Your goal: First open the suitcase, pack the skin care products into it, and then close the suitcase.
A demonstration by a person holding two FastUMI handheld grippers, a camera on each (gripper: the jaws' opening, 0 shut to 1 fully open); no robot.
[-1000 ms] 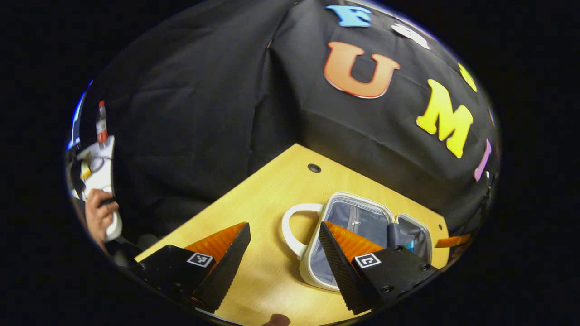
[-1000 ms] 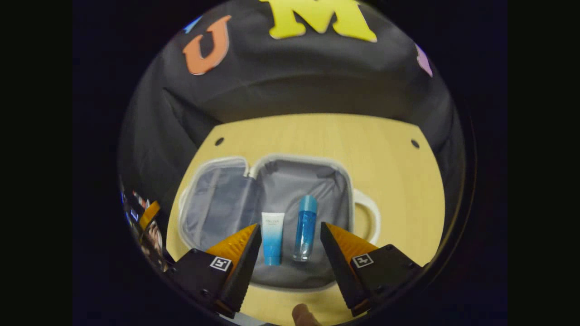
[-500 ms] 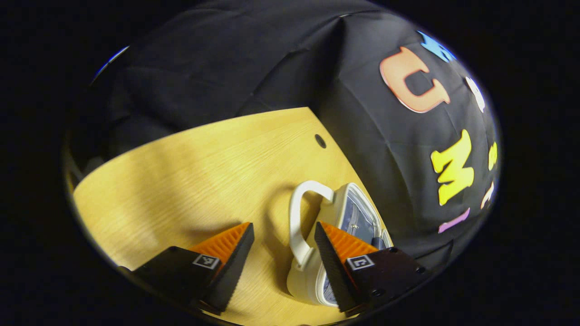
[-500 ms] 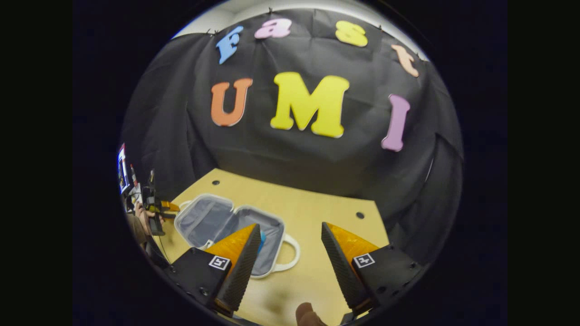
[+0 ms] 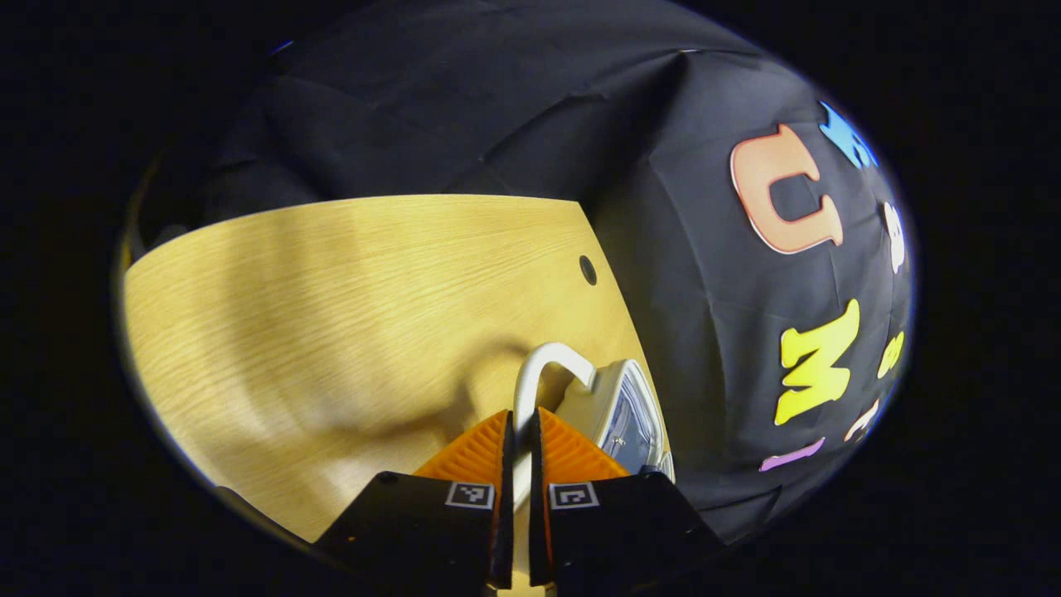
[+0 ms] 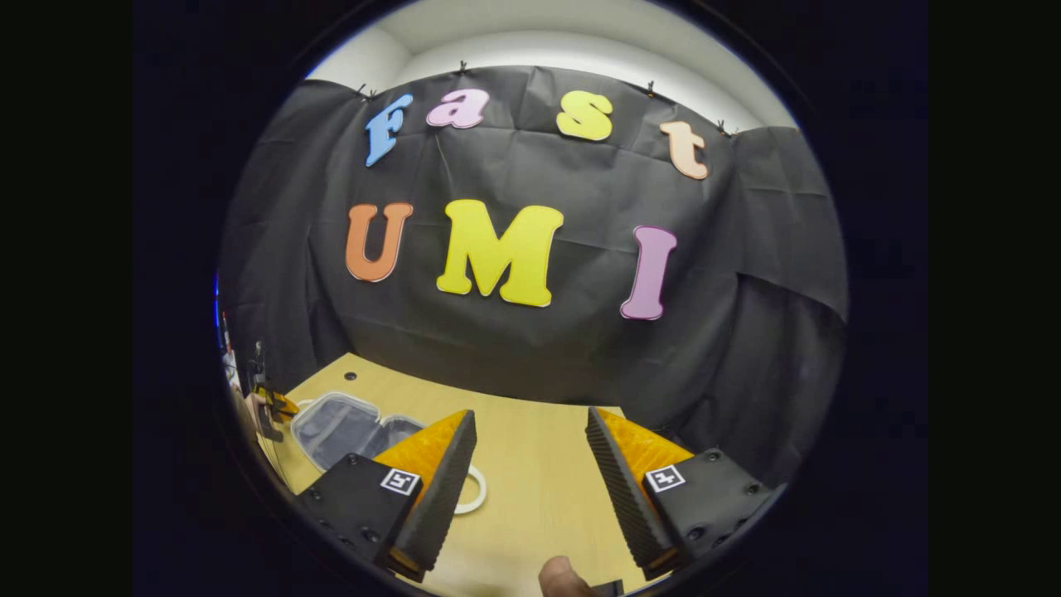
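Observation:
In the left gripper view my left gripper (image 5: 520, 424) is shut on the white handle (image 5: 539, 365) of the small white suitcase (image 5: 617, 406), whose grey-lined half tilts up just beyond the fingers. In the right gripper view the suitcase (image 6: 336, 421) lies open at the far left of the table, with its second white handle (image 6: 476, 491) toward me. The left gripper (image 6: 273, 406) and the hand holding it are at the suitcase's far side. My right gripper (image 6: 529, 421) is open, held back over bare table with nothing between its fingers. Its left finger hides part of the nearer half.
The wooden table (image 5: 331, 290) spreads wide to the left of the suitcase and has a small round hole (image 5: 588, 269) near its back edge. Black cloth walls close it in behind and to the sides. A thumb (image 6: 564, 577) is at the bottom of the right gripper view.
My left gripper moved onto the suitcase handle and shut on it. My right gripper drew back from over the suitcase, to the right, and tilted upward, staying open.

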